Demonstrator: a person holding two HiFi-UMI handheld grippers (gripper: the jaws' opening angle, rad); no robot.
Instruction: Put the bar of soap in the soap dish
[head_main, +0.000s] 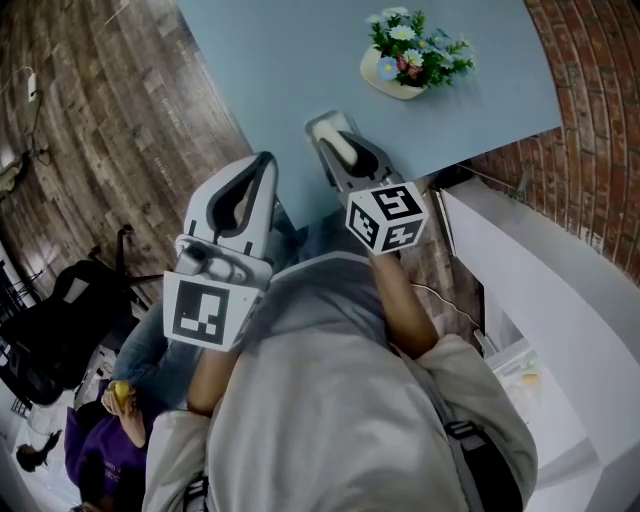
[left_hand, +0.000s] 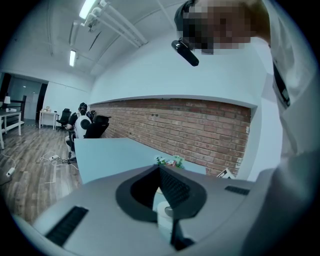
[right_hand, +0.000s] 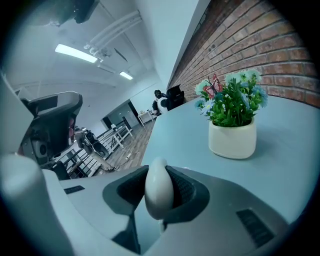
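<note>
A pale oval bar of soap stands on edge between the ribbed dark pads of my right gripper, which is shut on it. That gripper hangs over the near edge of the light blue table. My left gripper is beside it, lower left in the head view, over the table's corner. Its jaws stand together with only a thin slit between them. No soap dish shows in any view.
A white pot of flowers stands at the table's far right, next to the brick wall. A white cabinet is at my right. Wood floor lies left, where a seated person is.
</note>
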